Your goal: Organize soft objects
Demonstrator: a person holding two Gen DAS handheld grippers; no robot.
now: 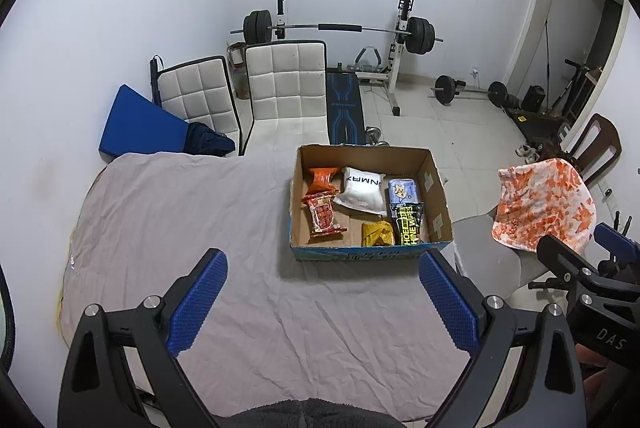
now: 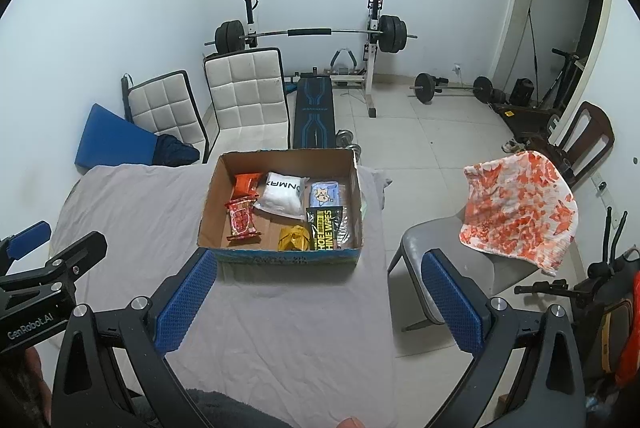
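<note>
An open cardboard box (image 1: 438,203) (image 2: 208,211) stands on the grey-sheeted table (image 1: 180,220) (image 2: 132,211). In it lie several soft packets: an orange packet (image 1: 321,179), a red snack packet (image 1: 323,218) (image 2: 242,220), a white pouch (image 1: 360,191) (image 2: 282,197), a blue tissue pack (image 1: 404,189) (image 2: 325,193), a yellow packet (image 1: 377,232) (image 2: 294,238) and a black wipes packet (image 1: 410,224) (image 2: 326,230). My left gripper (image 1: 322,296) is open and empty, short of the box. My right gripper (image 2: 320,296) is open and empty, near the table's right edge.
A grey chair (image 2: 440,240) with an orange-and-white towel (image 1: 546,205) (image 2: 520,207) over its back stands right of the table. Two white padded chairs (image 1: 284,83), a blue mat (image 1: 136,123), a weight bench and a barbell rack (image 1: 340,27) stand behind.
</note>
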